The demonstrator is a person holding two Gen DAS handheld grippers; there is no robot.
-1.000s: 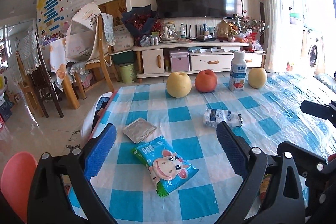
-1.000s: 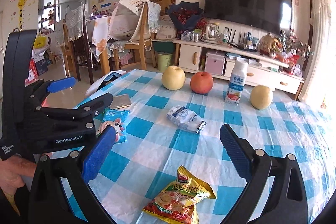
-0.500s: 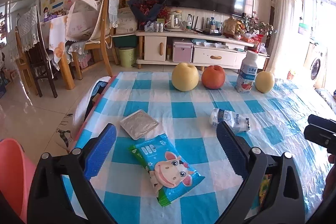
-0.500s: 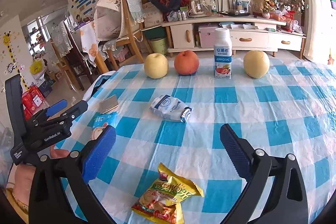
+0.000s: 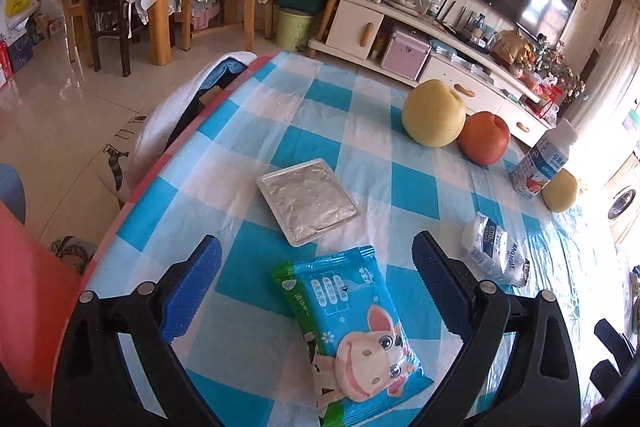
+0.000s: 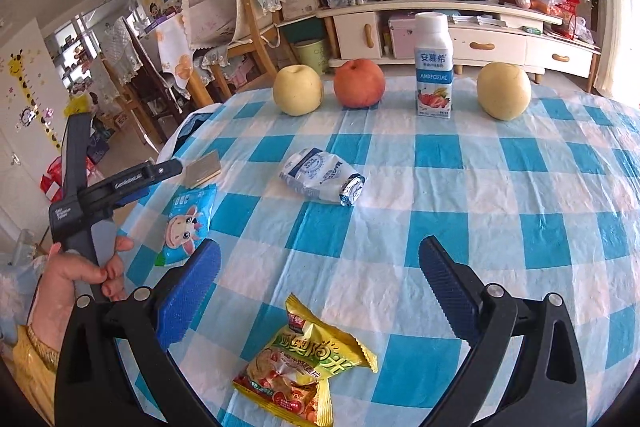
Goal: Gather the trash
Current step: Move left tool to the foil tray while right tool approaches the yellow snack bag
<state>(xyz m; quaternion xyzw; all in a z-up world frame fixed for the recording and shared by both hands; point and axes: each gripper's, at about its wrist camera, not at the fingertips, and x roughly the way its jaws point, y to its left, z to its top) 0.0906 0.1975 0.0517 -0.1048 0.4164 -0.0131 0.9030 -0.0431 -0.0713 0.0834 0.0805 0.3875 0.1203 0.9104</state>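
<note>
The table (image 6: 500, 187) has a blue-and-white checked cloth (a living room with a TV cabinet (image 6: 460, 23) behind). The left gripper (image 5: 316, 279) and right gripper (image 6: 320, 267) are both wide open, holding nothing, above wrappers.

Bright daylight pours in from the right, washing out that edge in the left wrist view. Glare sheens off the floor tiles (image 5: 52, 83). Both pictures are sharp centrally, with heavy fisheye bending and black corners.

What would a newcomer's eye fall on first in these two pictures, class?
Probably the blue cartoon-cow packet lying flat between the open left tongs, with a silver foil tray just beyond it. On the other side, a crumpled yellow snack bag lies between the open right tongs, with a row of fruit at the far edge of the checked tablecloth.
</note>
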